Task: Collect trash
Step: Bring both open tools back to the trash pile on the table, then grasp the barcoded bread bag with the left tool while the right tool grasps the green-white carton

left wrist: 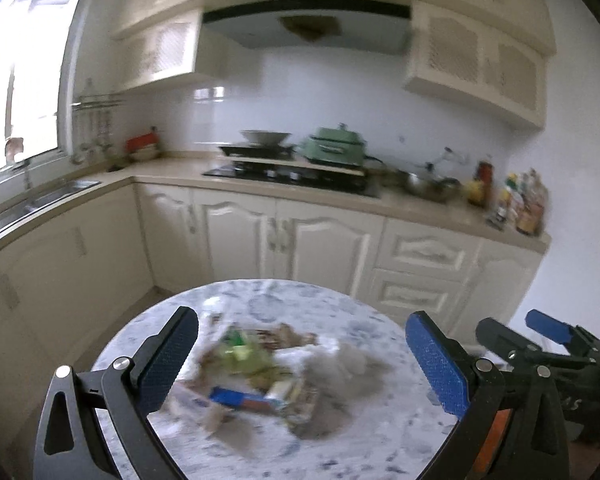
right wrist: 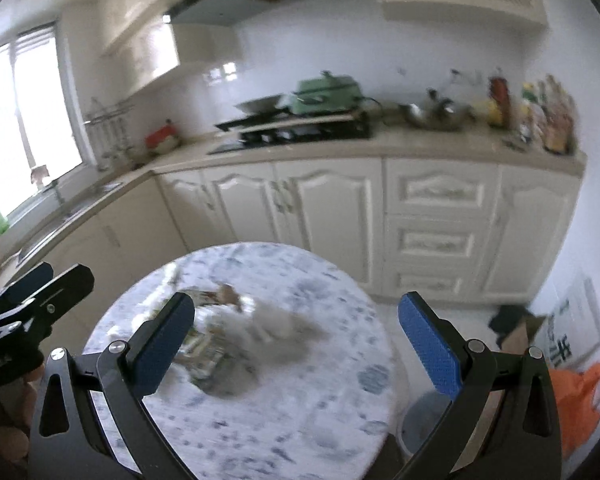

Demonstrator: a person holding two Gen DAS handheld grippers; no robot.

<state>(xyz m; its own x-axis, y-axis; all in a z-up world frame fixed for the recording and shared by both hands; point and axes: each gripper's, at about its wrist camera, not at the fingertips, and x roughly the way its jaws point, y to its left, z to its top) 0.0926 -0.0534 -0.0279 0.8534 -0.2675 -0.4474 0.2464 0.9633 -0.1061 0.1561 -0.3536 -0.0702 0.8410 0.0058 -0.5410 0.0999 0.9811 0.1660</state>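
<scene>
A blurred heap of trash (left wrist: 259, 368) lies on a round marbled table (left wrist: 372, 432): green and brown wrappers, a blue and orange packet (left wrist: 239, 397), crumpled white tissue (left wrist: 340, 360). My left gripper (left wrist: 300, 364) is open and empty, held above the heap. My right gripper (right wrist: 295, 344) is open and empty above the same heap (right wrist: 227, 336) on the table (right wrist: 300, 408). Each gripper shows at the edge of the other's view, the right one (left wrist: 540, 340) and the left one (right wrist: 31, 296).
A grey bin (right wrist: 424, 424) stands on the floor right of the table, beside an orange bag (right wrist: 580, 392) and a cardboard box (right wrist: 520, 328). Behind are cream kitchen cabinets (left wrist: 283, 236), a stove (left wrist: 291, 176) with pots, bottles (left wrist: 520, 200) and a sink (left wrist: 27, 204).
</scene>
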